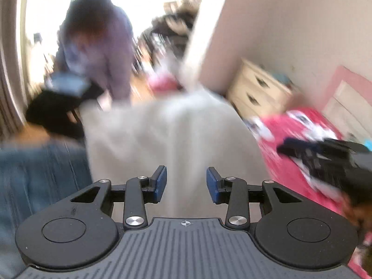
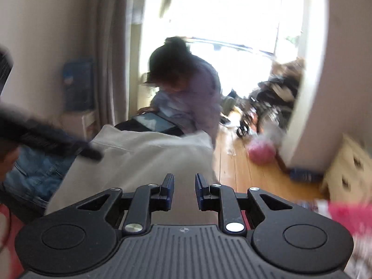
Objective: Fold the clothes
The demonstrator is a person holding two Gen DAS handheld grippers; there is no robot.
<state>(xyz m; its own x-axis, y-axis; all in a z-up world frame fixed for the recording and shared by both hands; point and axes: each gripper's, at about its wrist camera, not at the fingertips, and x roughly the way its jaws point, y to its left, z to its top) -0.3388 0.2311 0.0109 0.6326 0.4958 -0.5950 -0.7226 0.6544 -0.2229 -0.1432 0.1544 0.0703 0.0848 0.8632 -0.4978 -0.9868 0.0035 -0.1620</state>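
A pale beige garment [image 1: 167, 139] lies spread over the bed, reaching from my grippers to the bed's far end; it also fills the middle of the right wrist view [image 2: 144, 158]. Blue denim clothing [image 1: 39, 174] lies to its left, seen again in the right wrist view [image 2: 37, 174]. My left gripper [image 1: 186, 182] hovers over the beige garment, open, with nothing between its blue pads. My right gripper [image 2: 184, 189] stands over the garment's near part with its jaws a narrow gap apart and no cloth pinched. In the left wrist view it shows as a dark blur [image 1: 325, 155] over the pink bedspread [image 1: 293, 162].
A person in a lilac top [image 2: 193, 97] bends over a tablet [image 2: 153, 121] beyond the bed's far end. A cream chest of drawers [image 1: 258, 88] stands by the wall on the right. On the wooden floor [image 2: 241, 174] are a pink ball [image 2: 260, 151] and a clutter pile [image 2: 276, 97].
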